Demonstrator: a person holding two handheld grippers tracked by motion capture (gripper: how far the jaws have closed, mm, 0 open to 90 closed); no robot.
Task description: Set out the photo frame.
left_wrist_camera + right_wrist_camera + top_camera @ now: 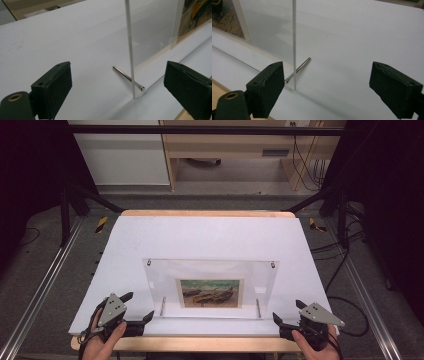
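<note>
A clear acrylic picture frame (pixel 160 281) stands upright on the white tabletop (pixel 210 235), near its front edge. It holds a small painted print (pixel 210 293) and rests on two metal pins. My left gripper (pixel 141 304) sits open just off the frame's left lower corner. In the left gripper view the frame's edge (pixel 130 50) and one pin (pixel 127 78) lie between the jaws of the left gripper (pixel 118 75), untouched. My right gripper (pixel 286 309) is open at the right lower corner. From the right gripper (pixel 327 75), the frame's edge (pixel 294 37) and a pin (pixel 299 68) lie close to the left jaw.
The wooden table edge (pixel 200 344) runs under both hands. Aluminium rails (pixel 40 290) flank the table, and cables (pixel 345 305) lie on the floor at right. A wooden cabinet (pixel 225 150) stands beyond the far edge.
</note>
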